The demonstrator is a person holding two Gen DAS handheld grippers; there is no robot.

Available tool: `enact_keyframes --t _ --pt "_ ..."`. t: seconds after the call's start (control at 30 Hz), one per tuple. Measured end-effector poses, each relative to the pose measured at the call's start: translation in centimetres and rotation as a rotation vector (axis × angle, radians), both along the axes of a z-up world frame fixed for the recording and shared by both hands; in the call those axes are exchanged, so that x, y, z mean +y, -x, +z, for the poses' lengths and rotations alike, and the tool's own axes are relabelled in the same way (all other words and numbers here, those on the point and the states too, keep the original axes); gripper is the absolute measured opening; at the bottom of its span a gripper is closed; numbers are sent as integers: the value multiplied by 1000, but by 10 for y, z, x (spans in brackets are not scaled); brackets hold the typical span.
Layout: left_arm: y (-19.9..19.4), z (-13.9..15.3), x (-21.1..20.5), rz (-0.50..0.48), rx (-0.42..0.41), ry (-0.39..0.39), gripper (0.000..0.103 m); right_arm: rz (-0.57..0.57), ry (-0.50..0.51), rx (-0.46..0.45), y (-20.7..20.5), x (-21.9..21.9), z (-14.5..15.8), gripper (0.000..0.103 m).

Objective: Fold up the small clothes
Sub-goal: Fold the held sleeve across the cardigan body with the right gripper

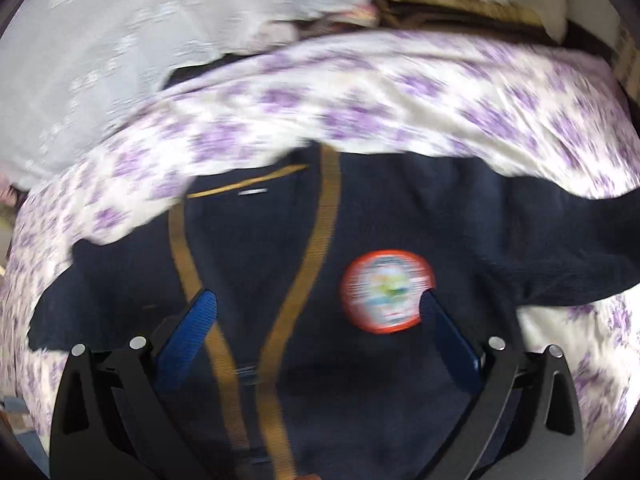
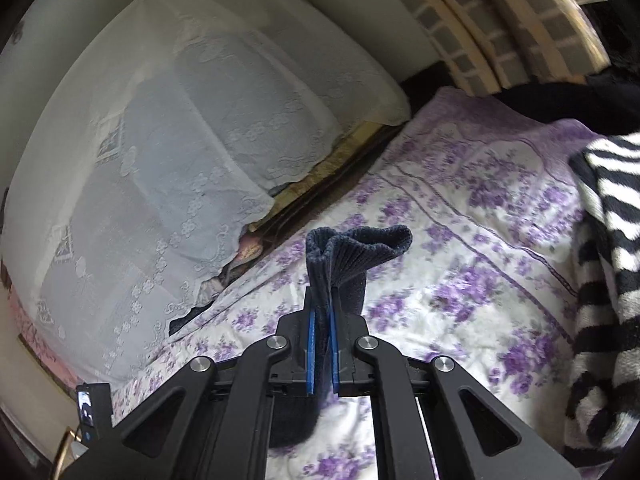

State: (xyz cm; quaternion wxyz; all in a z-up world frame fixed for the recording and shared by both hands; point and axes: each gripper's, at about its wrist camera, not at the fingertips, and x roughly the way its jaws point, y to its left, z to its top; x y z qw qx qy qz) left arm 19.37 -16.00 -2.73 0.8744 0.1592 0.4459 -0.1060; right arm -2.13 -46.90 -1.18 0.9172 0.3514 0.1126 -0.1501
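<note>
One garment only in play: navy knit cardigan with tan trim and round red-rimmed badge [image 1: 280, 280], spread flat on purple-floral bedspread [image 1: 360, 100], unfolded. Left gripper [image 1: 318, 304] fingers wide, empty, above chest. Right gripper [image 2: 323, 320] fingers pinched on ribbed navy cuff [image 2: 352, 248], lifted. Folding barely begun.

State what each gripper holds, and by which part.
The right gripper pinches the dark blue sleeve just below its ribbed cuff. The left gripper is open, holding nothing.
</note>
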Motion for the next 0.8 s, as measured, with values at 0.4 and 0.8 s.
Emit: enact_keyframes --t 0.4,0.8 --pt "-14 -4 158 236 -41 14 99 141 162 30 -48 76 48 6" --pt "-28 -37 224 371 25 181 99 254 292 67 -94 176 79 6"
